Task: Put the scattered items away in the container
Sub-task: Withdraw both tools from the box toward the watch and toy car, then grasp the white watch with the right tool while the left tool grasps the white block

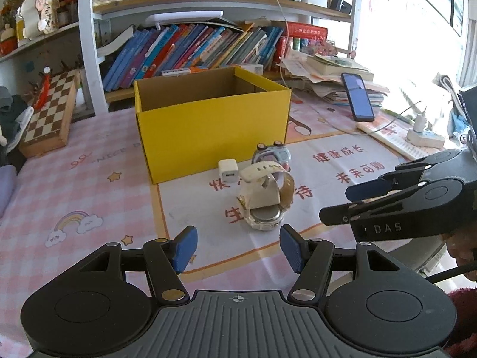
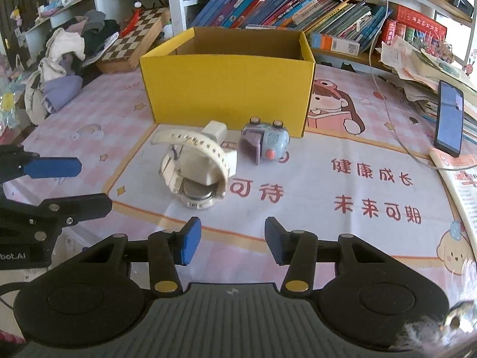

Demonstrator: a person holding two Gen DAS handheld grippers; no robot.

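Observation:
An open yellow cardboard box (image 1: 208, 125) (image 2: 229, 86) stands on the pink desk mat. In front of it lie a cream wristwatch (image 1: 265, 200) (image 2: 196, 167), a small white charger cube (image 1: 228, 173) (image 2: 216, 129) and a grey-blue toy camera (image 1: 274, 153) (image 2: 265, 143). My left gripper (image 1: 238, 249) is open and empty, just short of the watch. My right gripper (image 2: 232, 243) is open and empty, near the watch and toy. In the left wrist view the right gripper (image 1: 337, 205) comes in from the right; in the right wrist view the left gripper (image 2: 95, 186) comes in from the left.
A chessboard box (image 1: 50, 113) and clothes (image 2: 68, 59) lie at the left. A phone (image 1: 357, 97) (image 2: 450, 119) leans on stacked papers at the right, with a cable and power strip (image 1: 423, 137). A bookshelf (image 1: 193, 47) runs behind the box.

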